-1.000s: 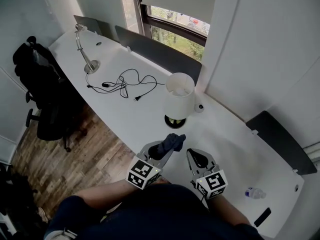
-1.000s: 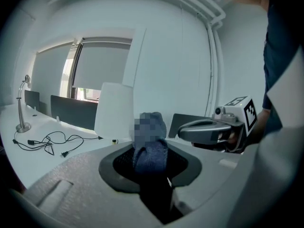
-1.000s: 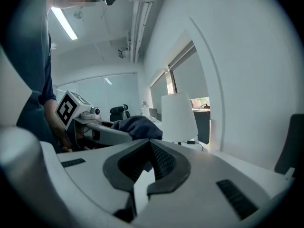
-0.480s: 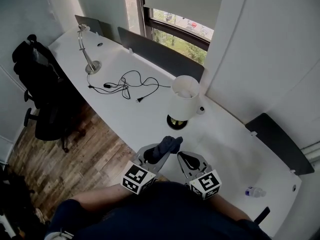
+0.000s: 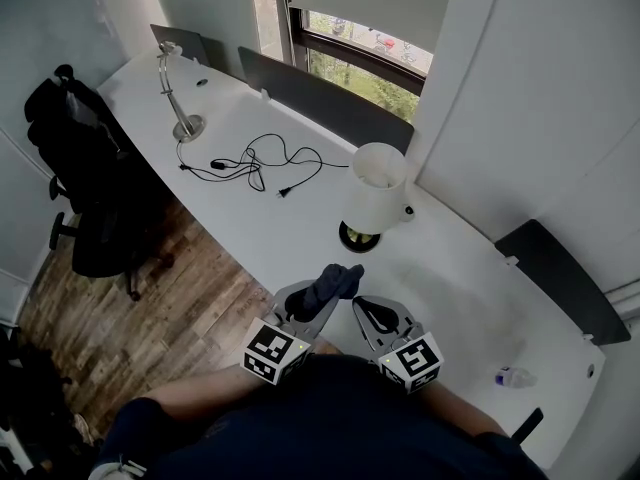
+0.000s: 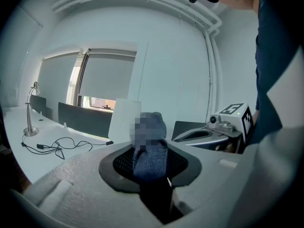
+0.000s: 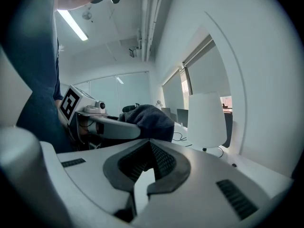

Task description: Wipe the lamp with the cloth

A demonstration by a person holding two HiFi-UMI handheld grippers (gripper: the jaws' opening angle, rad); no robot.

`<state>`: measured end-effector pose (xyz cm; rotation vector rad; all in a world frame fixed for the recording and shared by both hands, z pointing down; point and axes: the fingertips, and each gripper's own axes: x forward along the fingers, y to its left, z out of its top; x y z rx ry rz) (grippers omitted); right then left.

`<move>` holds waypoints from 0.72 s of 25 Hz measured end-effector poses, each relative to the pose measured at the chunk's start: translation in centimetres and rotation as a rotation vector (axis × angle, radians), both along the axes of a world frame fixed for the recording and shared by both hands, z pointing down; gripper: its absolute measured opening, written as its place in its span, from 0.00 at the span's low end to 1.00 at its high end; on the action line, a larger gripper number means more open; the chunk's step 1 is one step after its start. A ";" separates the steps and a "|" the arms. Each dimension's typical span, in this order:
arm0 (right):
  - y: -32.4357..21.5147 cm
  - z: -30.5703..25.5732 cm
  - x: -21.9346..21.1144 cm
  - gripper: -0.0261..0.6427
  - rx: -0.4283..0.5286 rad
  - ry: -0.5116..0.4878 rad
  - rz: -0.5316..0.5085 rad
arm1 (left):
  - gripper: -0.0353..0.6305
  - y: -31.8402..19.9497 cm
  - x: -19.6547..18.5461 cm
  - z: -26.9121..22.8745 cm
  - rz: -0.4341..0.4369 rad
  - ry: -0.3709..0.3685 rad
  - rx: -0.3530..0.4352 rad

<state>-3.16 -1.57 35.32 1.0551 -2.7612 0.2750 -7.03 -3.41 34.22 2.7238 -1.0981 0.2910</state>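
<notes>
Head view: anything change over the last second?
Barely. The right gripper edged slightly toward the left gripper. The cloth stays clamped in the left, the right stays shut and empty, and the lamp stands untouched on the desk.

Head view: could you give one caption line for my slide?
Left claw grips a dark blue cloth near the white lamp on the long desk; right claw shut, empty.

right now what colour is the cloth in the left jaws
Dark blue cloth, clearest in the left gripper view.
</notes>
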 end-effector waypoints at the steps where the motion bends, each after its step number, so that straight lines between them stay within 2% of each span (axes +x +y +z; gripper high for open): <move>1: 0.1 0.0 0.0 0.05 0.000 0.001 0.001 | 0.23 0.0 0.0 0.0 0.000 0.002 -0.001; 18: 1.0 0.2 0.1 0.05 -0.001 0.012 0.004 | 0.23 1.1 -0.1 0.0 -0.010 0.017 -0.004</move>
